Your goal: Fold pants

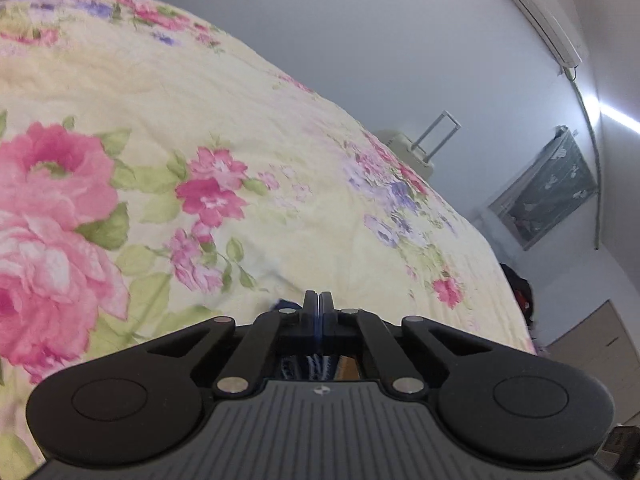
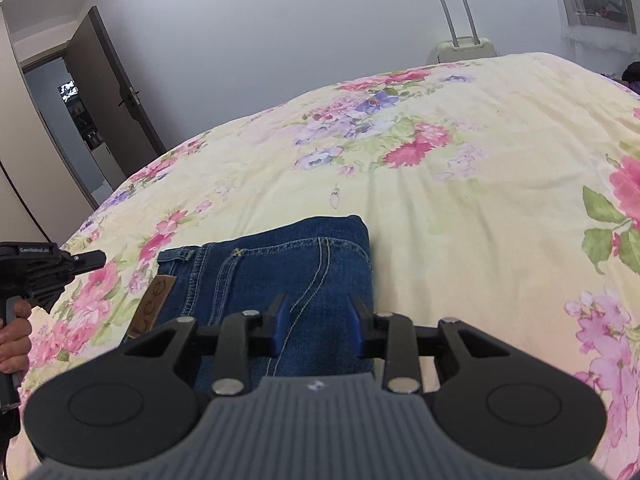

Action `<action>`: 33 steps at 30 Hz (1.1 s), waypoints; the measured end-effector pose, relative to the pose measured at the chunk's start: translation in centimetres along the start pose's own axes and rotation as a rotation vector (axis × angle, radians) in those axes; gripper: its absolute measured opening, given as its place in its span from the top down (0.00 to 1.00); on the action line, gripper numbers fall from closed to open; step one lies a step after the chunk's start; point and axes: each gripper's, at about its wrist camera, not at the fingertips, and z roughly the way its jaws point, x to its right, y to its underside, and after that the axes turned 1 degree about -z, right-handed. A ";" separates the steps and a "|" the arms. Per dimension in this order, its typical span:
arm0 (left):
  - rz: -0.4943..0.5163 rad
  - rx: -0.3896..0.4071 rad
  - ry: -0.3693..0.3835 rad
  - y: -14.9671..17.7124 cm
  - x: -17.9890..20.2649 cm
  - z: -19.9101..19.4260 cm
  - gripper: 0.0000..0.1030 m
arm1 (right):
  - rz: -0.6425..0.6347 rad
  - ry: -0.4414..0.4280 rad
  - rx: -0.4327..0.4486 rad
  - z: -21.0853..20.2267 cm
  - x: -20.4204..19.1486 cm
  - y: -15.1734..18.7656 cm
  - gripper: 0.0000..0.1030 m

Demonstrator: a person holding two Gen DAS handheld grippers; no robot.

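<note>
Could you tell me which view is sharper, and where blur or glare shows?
Right wrist view: sharp, jeans stitching crisp, soft even light. Left wrist view: the bedspread is smeared, as by motion; a bright streak flares on the wall. Both bend straight lines, fisheye-style.

One folded pair of jeans [image 2: 280, 276], two tongs [image 2: 318, 326] [image 1: 319, 304], one suitcase [image 2: 466, 46]

- A wide bed [image 2: 460, 208] fills both views, covered in a pale yellow quilted bedspread printed with pink and purple flowers and green leaves.
- Dark blue denim pants [image 2: 280, 264], folded into a compact rectangle, lie flat on the bedspread near the bed's near edge.
- The brown leather waistband patch [image 2: 154, 300] sits at the left end of the pants.
</note>
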 end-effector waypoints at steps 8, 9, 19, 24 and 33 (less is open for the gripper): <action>0.184 -0.102 0.017 1.1 3.2 4.9 0.34 | -0.020 -0.016 0.006 0.0 -1.0 0.4 0.73; 0.185 -0.110 0.004 1.2 3.3 5.7 0.34 | -0.024 -0.008 0.005 -0.1 -0.8 0.4 0.73; 0.331 -0.045 -0.037 2.7 5.2 6.2 0.91 | 0.014 0.028 -0.002 -0.9 1.4 1.2 0.73; 0.426 0.045 -0.089 3.1 7.3 3.0 0.91 | 0.032 0.015 0.002 -0.7 1.7 1.3 0.73; 0.489 -0.090 -0.243 4.5 5.3 8.1 0.91 | -0.123 0.022 -0.100 4.2 -2.3 -0.1 0.73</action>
